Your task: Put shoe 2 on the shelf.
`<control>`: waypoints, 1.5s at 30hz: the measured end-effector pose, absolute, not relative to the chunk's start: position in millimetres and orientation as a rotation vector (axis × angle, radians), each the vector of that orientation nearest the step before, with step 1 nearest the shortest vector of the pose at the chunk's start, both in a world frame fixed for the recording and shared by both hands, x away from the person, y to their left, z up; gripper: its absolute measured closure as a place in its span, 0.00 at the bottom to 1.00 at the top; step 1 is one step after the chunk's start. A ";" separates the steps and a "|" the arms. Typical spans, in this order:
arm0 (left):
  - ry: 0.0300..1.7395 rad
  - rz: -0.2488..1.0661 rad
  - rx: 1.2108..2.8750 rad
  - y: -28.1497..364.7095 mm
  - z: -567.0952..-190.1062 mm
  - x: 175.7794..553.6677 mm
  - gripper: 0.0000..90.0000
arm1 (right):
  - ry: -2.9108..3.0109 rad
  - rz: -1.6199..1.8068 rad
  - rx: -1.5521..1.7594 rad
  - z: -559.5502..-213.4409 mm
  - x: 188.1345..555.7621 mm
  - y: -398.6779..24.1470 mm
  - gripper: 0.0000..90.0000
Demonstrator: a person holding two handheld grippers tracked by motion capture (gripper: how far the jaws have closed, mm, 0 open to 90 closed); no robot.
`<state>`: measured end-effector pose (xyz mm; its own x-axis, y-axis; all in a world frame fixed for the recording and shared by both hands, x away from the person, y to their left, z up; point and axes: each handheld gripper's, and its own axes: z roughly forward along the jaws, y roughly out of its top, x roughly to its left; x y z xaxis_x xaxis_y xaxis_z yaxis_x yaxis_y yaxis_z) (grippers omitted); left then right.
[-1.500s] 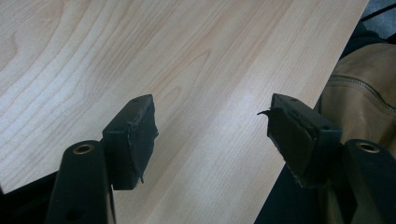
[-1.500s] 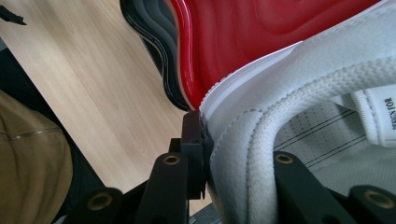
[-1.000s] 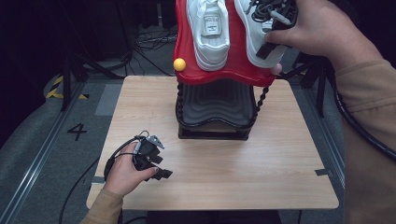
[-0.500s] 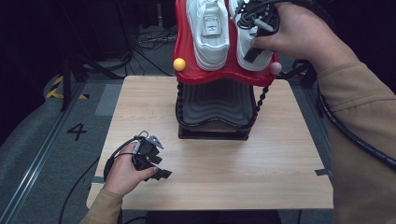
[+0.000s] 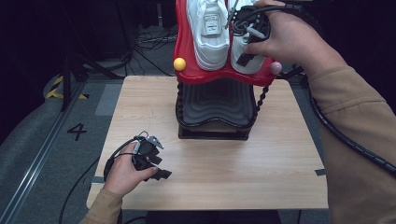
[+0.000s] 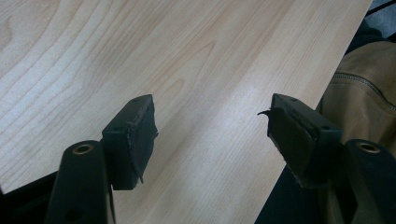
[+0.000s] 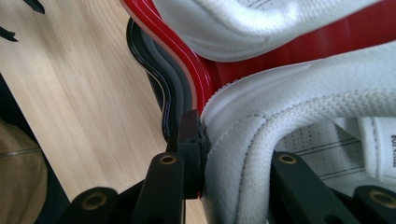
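On worktop (image 5: 280,158), 2-tier shoe rack (image 5: 212,105); R tool at white sneaker on red top tier.

Rack sits at far centre of worktop, black tier under red tier (image 5: 184,51). Two white sneakers up top; right sneaker (image 5: 236,51) is the one in hand. R tool (image 7: 224,154) straddles its heel collar (image 7: 243,140), one jaw outside, one inside; jaws have just been opening, so grip looks loose, pads prob. not clamped. Shoe likely light, padded collar soft & squashy; heel rim is best hold. L tool (image 6: 212,135) rests near front-left, jaws apart, nothing between.
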<state>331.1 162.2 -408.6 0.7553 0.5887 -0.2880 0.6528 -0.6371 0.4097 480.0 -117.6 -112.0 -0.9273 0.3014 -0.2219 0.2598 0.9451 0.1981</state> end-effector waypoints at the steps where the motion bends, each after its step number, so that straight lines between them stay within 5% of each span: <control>1: 0.935 -0.173 2.456 162.1 -408.7 331.1 0.37 | 2.850 0.242 0.419 -112.7 480.1 -116.2 0.83; 20: 0.933 -0.167 2.457 162.5 -407.3 330.1 0.37 | 2.803 0.261 0.422 -117.8 483.7 -108.1 0.80; 28: 0.928 -0.162 2.464 161.8 -407.2 330.6 0.37 | 2.771 0.371 0.411 -107.4 477.3 -123.5 0.65; 45: 0.927 -0.158 2.473 158.5 -407.1 329.2 0.37 | 2.712 0.557 0.326 -66.9 421.4 -162.8 0.60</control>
<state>329.2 158.5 -407.1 0.7628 0.5869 -0.2715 0.6437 -0.6492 0.4053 421.4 -162.8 -66.9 -0.9116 0.2898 -0.2916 0.1515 0.8962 0.4171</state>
